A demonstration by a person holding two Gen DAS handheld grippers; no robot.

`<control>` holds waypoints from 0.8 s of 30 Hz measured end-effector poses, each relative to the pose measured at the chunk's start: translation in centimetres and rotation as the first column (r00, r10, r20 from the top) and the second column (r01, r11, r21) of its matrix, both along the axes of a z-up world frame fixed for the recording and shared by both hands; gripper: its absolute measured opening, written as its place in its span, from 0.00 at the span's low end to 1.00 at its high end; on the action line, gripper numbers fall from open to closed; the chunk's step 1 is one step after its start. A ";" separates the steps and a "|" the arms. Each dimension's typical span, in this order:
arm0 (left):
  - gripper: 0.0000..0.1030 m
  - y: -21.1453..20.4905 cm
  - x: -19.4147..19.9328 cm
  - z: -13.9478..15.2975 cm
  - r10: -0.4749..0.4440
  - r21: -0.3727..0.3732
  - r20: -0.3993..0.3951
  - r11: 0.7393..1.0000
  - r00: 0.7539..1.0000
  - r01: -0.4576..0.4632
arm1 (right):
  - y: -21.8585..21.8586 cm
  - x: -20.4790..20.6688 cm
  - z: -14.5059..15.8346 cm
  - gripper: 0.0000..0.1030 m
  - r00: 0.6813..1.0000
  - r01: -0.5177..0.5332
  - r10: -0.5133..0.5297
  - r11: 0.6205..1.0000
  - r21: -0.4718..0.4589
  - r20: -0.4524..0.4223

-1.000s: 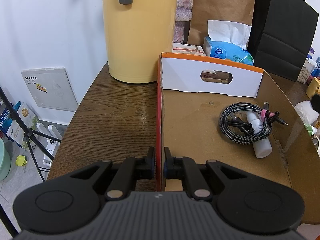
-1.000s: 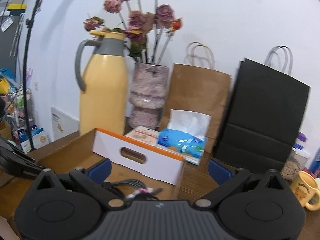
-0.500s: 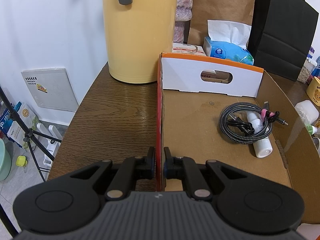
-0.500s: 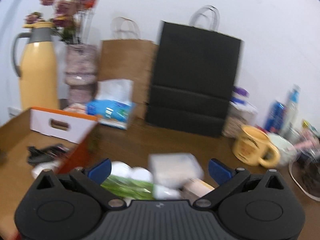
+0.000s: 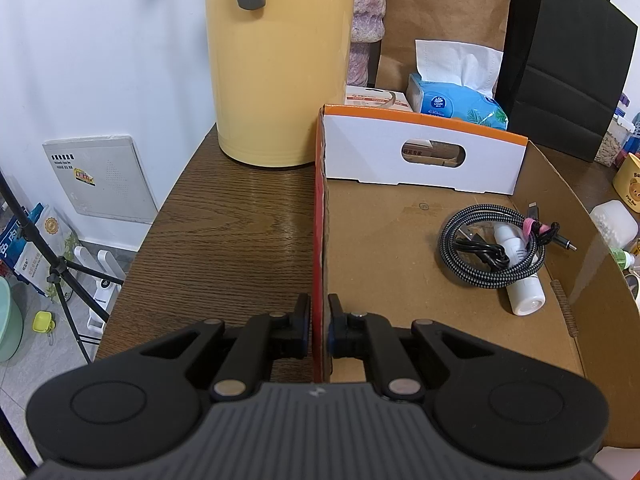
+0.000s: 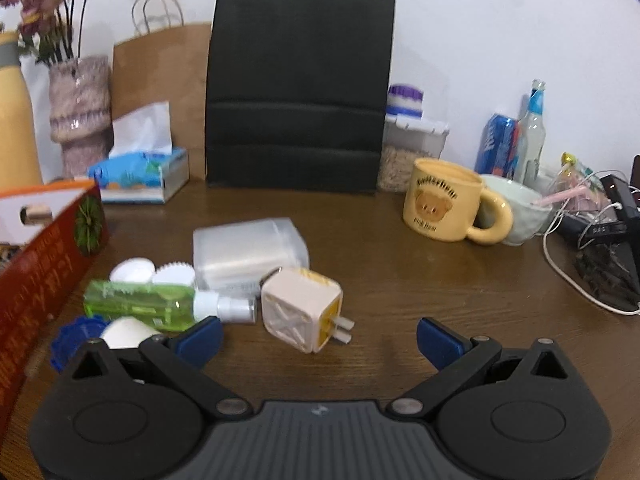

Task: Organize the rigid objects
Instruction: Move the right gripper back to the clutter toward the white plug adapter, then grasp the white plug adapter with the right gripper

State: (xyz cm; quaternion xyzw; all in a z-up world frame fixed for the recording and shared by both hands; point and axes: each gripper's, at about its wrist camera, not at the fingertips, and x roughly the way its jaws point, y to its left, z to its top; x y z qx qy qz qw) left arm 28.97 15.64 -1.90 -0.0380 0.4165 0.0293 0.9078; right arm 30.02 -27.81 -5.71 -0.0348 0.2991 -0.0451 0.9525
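- Sitting on the brown table (image 6: 400,280), a cream plug adapter (image 6: 301,314) is lying with its prongs toward the camera, just beside a green spray bottle (image 6: 140,303) and a frosted plastic case (image 6: 248,250).
- Hovering near the adapter, the right gripper (image 6: 318,334) is standing wide open with nothing between its blue pads.
- Clamping the red side wall of the cardboard box (image 5: 318,240), the left gripper (image 5: 318,330) is closed on it.
- Lying inside the box, a coiled braided cable (image 5: 492,250) is resting over a white bottle (image 5: 522,280).
- Standing farther back are a yellow mug (image 6: 444,206) and a black paper bag (image 6: 300,88).
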 end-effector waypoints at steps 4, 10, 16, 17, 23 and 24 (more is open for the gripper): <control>0.09 0.0 0.0 0.0 0.000 0.000 0.000 1.000 1.000 0.000 | -0.1 1.1 -0.7 1.00 1.000 0.012 -0.013 1.000 -0.002 -0.025; 0.09 0.0 0.0 0.0 0.000 0.000 0.000 1.000 1.000 0.000 | -0.7 2.4 -0.5 1.00 0.999 0.046 -0.047 0.998 0.046 0.017; 0.09 0.0 0.0 0.0 0.000 0.000 0.000 1.000 1.000 0.000 | -0.9 3.9 -0.7 0.97 0.997 0.064 -0.067 0.995 0.080 0.035; 0.09 0.0 0.0 0.0 0.000 0.000 0.000 1.000 1.000 0.000 | -0.9 4.0 -0.7 0.95 0.997 0.061 -0.064 0.994 0.086 0.034; 0.09 0.0 0.0 0.0 0.000 0.000 0.000 1.000 1.000 0.000 | -1.4 4.3 -1.0 0.70 0.999 0.048 -0.050 0.990 0.133 0.010; 0.09 0.0 0.0 0.0 0.000 0.000 0.000 1.000 1.000 0.000 | -1.4 4.3 -1.0 0.62 0.999 0.045 -0.046 0.989 0.142 0.009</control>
